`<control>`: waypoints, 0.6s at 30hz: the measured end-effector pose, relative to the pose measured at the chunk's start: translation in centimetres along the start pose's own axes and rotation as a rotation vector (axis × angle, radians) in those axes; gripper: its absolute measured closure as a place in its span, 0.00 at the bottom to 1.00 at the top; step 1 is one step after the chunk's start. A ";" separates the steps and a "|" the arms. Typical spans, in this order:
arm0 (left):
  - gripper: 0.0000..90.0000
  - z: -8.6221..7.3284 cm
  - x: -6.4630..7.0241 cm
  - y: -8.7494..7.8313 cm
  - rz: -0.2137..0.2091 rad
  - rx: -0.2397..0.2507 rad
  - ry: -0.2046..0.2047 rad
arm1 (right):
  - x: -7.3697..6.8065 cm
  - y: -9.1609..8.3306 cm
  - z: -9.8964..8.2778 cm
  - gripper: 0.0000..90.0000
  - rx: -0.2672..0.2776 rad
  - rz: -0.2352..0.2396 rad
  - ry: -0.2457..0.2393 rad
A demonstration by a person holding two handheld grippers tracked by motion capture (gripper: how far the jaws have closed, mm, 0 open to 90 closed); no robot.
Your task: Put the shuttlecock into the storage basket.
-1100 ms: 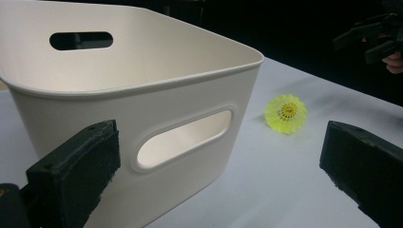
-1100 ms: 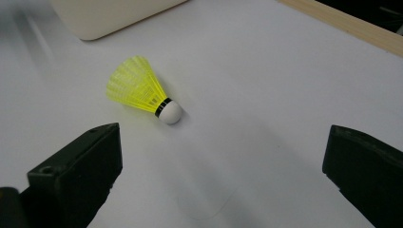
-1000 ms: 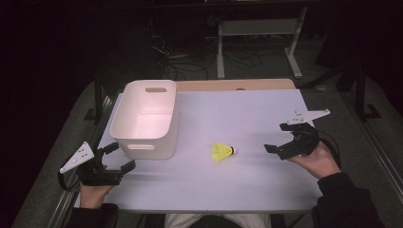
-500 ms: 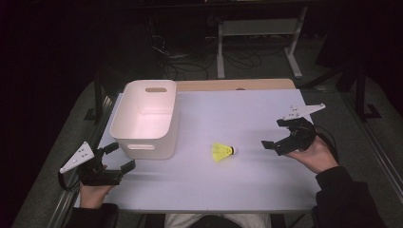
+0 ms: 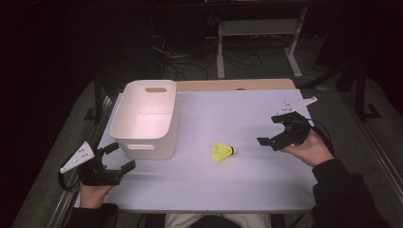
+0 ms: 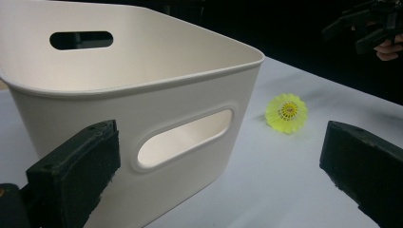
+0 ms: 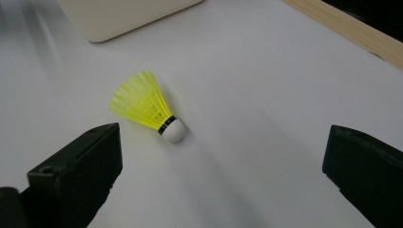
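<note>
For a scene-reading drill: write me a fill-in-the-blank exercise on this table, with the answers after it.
1. The shuttlecock has a skirt coloured ____.
2. The shuttlecock lies on the table, outside the white ____.
3. The jaws of the right gripper stand ____, with nothing between them.
4. The left gripper is held near the bin, at the short side that has a ____ cut into it.

Missing words: yellow; bin; open; handle slot

Flat white-topped table (image 5: 266, 190) w/ a bare wooden strip along its far edge had a cream plastic handled bin (image 5: 147, 118) on the left, yellow plastic white-tipped shuttlecock (image 5: 222, 152) lying just beside it.
</note>
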State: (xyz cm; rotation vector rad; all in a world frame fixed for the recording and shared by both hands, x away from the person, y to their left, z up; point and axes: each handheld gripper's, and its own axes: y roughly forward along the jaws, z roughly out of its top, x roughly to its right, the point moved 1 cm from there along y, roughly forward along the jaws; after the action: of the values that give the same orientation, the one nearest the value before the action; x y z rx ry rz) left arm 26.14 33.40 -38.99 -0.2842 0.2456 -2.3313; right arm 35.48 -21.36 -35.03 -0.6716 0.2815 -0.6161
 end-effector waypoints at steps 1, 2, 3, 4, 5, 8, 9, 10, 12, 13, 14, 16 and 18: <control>0.00 0.0 0.0 0.0 0.000 0.000 0.000 | 0.0 0.0 0.1 0.00 -0.001 0.002 0.000; 0.00 0.0 0.0 0.0 0.000 0.000 0.000 | 0.1 0.0 0.3 0.00 -0.001 0.003 0.001; 0.00 0.0 0.0 0.0 0.000 0.000 0.000 | 0.1 0.0 0.4 0.00 0.000 0.004 -0.001; 0.00 0.0 0.0 0.0 0.000 0.000 -0.001 | 0.1 0.0 0.5 0.00 0.000 0.007 -0.002; 0.00 0.0 0.0 0.0 0.001 0.000 0.000 | 0.2 0.1 0.6 0.00 0.000 0.010 -0.004; 0.00 0.0 0.0 0.0 0.001 0.000 0.000 | 0.2 0.2 0.9 0.00 -0.004 0.016 -0.012; 0.00 0.0 0.0 0.0 0.001 0.000 0.000 | 0.2 0.3 1.0 0.00 -0.009 0.021 -0.016; 0.00 0.0 0.0 0.0 0.001 0.000 -0.001 | 0.2 0.4 1.1 0.00 -0.013 0.026 -0.020; 0.00 0.0 0.0 0.0 0.001 0.000 -0.001 | 0.2 0.5 1.3 0.00 -0.021 0.036 -0.028; 0.00 0.0 0.0 0.0 0.002 0.000 -0.001 | 0.2 0.6 1.4 0.00 -0.023 0.039 -0.031; 0.00 0.0 0.0 0.0 0.003 0.000 -0.001 | 0.3 0.7 1.6 0.00 -0.023 0.045 -0.035; 0.00 0.0 0.0 0.0 0.003 0.000 -0.001 | 0.3 0.8 1.8 0.00 -0.026 0.054 -0.038; 0.00 0.0 0.0 0.0 0.004 0.000 0.000 | 0.4 1.0 2.0 0.00 -0.033 0.058 -0.042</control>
State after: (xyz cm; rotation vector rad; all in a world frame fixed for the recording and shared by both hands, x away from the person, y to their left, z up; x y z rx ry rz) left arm 26.14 33.40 -39.00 -0.2841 0.2461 -2.3275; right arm 37.07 -20.00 -34.19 -0.7053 0.2715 -0.5420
